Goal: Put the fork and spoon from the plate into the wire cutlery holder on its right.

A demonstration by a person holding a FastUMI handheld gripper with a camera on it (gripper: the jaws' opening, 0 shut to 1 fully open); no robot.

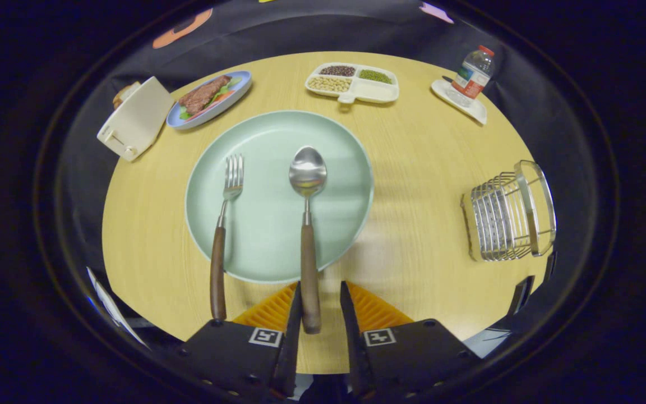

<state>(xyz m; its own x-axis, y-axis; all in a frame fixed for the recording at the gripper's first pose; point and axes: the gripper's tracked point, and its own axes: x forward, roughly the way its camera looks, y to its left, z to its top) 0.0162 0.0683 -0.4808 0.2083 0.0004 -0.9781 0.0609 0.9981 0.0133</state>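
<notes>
Fork and spoon, steel heads with dark wood handles, lie parallel on the pale green plate, handles overhanging its near rim, fork left of spoon; wire cutlery holder stands well right on the table.

The fork and spoon had shiny polished metal heads and dark, smooth wooden handles, and lay on a matt pale-green plate over a light wood-grain table. The wire cutlery holder was bright, glossy metal. The tool stood parted around the spoon's handle end, with ribbed orange fingers on matt black plastic.
</notes>
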